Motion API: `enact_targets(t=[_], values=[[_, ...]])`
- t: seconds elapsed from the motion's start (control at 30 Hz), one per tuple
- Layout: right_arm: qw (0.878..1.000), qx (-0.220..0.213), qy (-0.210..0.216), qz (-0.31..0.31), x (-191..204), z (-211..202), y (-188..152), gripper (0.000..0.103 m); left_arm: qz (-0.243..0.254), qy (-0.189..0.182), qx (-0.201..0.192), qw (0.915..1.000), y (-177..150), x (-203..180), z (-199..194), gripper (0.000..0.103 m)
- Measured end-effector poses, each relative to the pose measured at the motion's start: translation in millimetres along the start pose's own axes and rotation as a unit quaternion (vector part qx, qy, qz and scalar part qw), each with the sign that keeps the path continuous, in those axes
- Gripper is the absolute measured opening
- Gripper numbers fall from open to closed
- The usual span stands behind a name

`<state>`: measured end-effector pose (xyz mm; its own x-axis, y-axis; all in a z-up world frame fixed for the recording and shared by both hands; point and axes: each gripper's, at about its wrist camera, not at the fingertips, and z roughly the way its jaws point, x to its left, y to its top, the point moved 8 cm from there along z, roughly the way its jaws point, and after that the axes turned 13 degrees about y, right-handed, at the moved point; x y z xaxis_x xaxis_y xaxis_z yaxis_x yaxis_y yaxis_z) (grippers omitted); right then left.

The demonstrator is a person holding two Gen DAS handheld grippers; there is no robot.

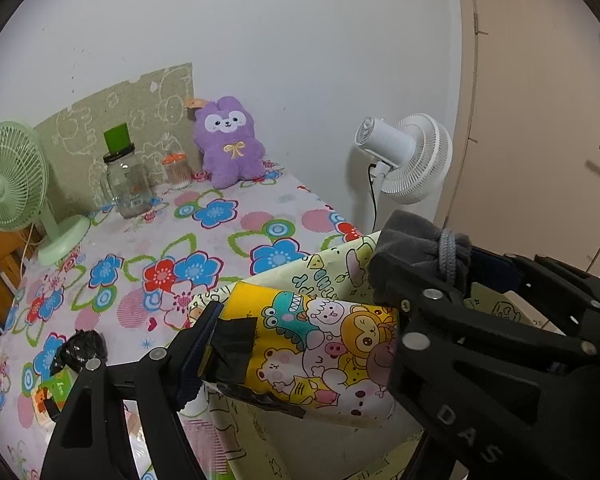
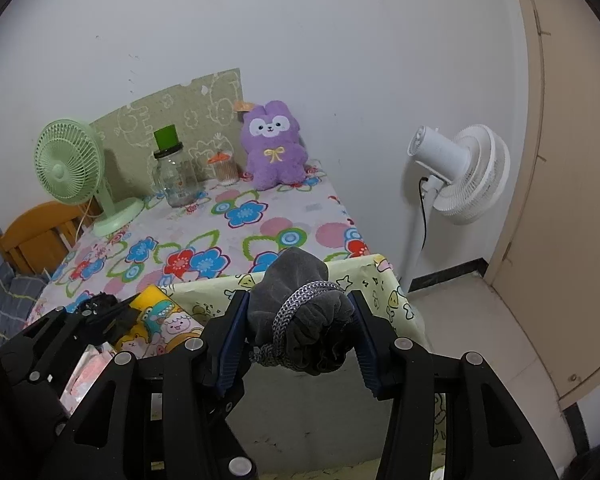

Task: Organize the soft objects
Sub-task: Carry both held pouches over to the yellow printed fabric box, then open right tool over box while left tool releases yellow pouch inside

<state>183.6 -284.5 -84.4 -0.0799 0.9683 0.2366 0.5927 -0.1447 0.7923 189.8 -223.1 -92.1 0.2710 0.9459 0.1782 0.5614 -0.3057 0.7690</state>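
Grey cloth bundle (image 2: pixel 300 312), tied with a braided cord (image 2: pixel 292 312), sits clamped between both fingers of the right gripper (image 2: pixel 298 338), lifted above the near table edge. Just beside it, the left gripper (image 1: pixel 300 344) grasps a yellow cartoon pouch (image 1: pixel 320 348) over a pale green printed cloth (image 2: pixel 364 280). I judge both soft things are in carrying step; next move needs a free place on the flowered table (image 2: pixel 260 232), near the purple plush (image 2: pixel 274 146), then gentle release.

We see the flowered tablecloth (image 2: pixel 260 224) bare across its middle, open for passing; at the far wall the green desk fan (image 2: pixel 70 168), glass jar (image 2: pixel 176 180) and purple plush rabbit (image 2: pixel 274 148) block the way
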Motion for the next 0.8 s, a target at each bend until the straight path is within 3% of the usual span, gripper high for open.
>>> enact_targets(t=[0.1,0.4,0.47,0.53,0.6,0.8], values=[[1.000,0.001,0.000,0.003,-2.5,3.0,0.4,0.052,0.007,-0.002,0.011,0.9999,-1.4,-1.8,1.8,0.094],[1.000,0.007,0.007,0.000,-3.0,4.5,0.3,0.055,0.009,0.008,0.029,0.9995,-3.2,-0.2,5.5,0.098],[1.000,0.008,0.001,-0.003,-3.1,4.2,1.2,0.059,0.008,0.007,0.028,0.9995,-2.7,0.2,5.4,0.099],[1.000,0.002,-0.005,-0.007,-2.9,1.8,2.7,0.076,0.005,0.002,0.028,0.9996,-2.3,1.2,4.6,0.100],[1.000,-0.013,-0.002,-0.010,-0.4,-3.8,5.3,0.083,0.001,0.003,0.026,0.9996,-1.5,3.3,3.5,0.101],[0.999,-0.027,-0.006,-0.019,6.1,-14.8,9.8,0.092,-0.001,0.016,0.010,0.9998,2.0,9.3,-8.7,0.101]])
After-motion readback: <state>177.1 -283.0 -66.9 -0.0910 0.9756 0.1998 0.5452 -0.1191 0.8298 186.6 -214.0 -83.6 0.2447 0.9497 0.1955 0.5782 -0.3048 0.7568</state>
